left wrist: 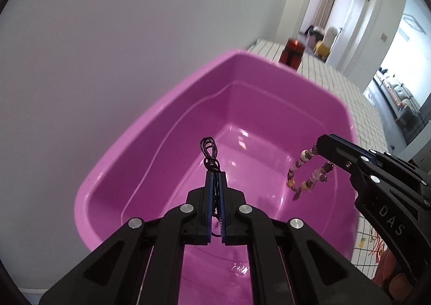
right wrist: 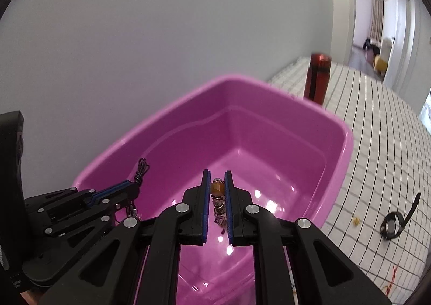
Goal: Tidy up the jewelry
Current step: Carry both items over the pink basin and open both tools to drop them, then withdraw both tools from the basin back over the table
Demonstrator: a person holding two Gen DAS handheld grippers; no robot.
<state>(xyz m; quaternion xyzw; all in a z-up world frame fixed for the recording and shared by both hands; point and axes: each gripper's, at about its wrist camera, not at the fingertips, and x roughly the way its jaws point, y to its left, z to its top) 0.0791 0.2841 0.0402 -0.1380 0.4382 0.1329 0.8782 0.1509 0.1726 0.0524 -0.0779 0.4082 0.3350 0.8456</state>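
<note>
Both claws hung above the pink tub [left wrist: 150, 127]. The left claw [left wrist: 215, 178] pinched a black cord [left wrist: 208, 147]; the right claw [right wrist: 217, 183] pinched a bead bracelet [left wrist: 307, 172]. Each piece dangled straight over the tub floor, below its claw.

Black cord [left wrist: 211, 154] in left hand-held gripper [left wrist: 215, 174] — above pink tub [left wrist: 121, 148]

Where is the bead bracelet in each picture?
Left wrist view: bead bracelet hangs at the right, from the right gripper, over the pink tub.
Right wrist view: bead bracelet sits center, pinched between the right gripper's fingers.
Shared landmark: red bottle behind the tub.
</note>
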